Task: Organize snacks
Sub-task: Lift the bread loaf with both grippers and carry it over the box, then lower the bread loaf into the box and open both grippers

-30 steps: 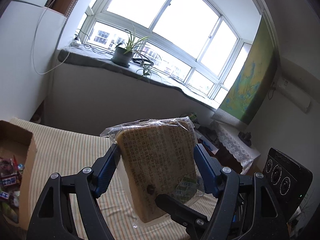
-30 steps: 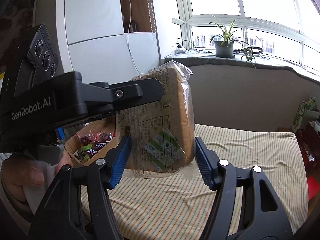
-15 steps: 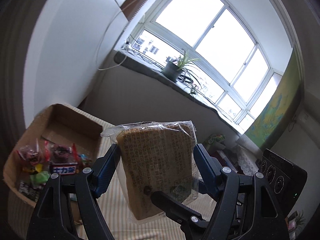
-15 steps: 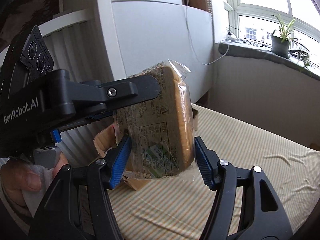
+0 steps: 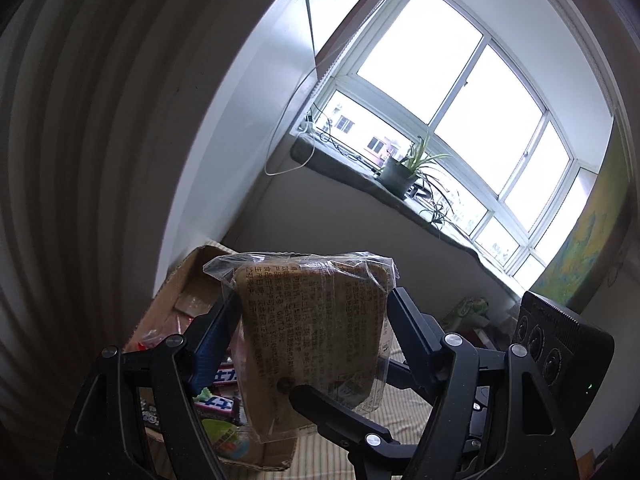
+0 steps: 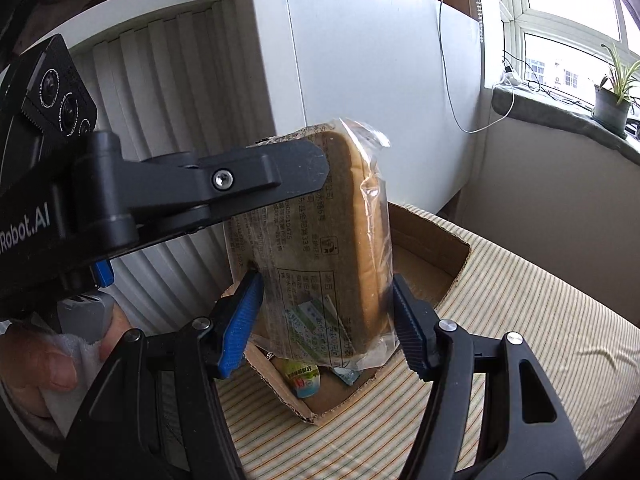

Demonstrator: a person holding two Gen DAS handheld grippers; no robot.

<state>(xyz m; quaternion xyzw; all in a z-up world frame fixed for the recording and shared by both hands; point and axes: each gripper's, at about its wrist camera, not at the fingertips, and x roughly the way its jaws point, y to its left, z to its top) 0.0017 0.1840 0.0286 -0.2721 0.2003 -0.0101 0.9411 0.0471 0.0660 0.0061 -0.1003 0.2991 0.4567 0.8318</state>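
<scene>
Bread pack (image 5: pixel 316 336) | upright, above box (image 6: pixel 432 240) | clamped between pads of left tool (image 5: pixel 310 330) and of right tool (image 6: pixel 326 312)

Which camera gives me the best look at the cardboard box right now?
The right wrist view: the cardboard box shows its open top, far wall and near corner on the striped cloth, though the bread pack hides its middle. The left wrist view shows only its left side and some snack packets behind the left tool.
</scene>
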